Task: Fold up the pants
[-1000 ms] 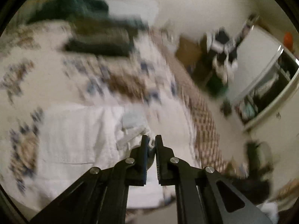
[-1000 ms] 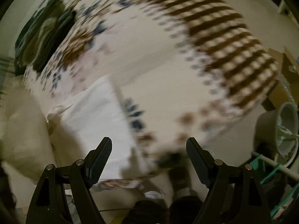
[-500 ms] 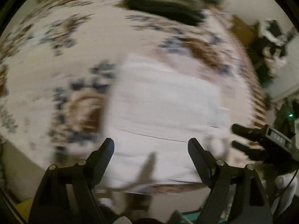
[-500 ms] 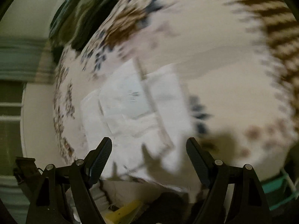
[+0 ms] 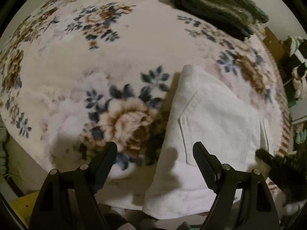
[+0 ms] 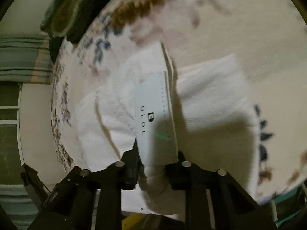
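Across the near edge of the floral blanket [image 5: 119, 44]: white pants [image 5: 216, 126], partly folded, long axis running roughly 6 to 12 o'clock in the left wrist view. Right gripper [image 6: 153, 164]: clamped on the waistband end with its grey label [image 6: 155, 113]; nearer arm. Left gripper [image 5: 155, 159]: spread wide, empty, pants at its 1 o'clock. Stacked dark folded clothes [image 5: 220, 5] at the bed's far corner. Room dim, cluttered at 3 o'clock.
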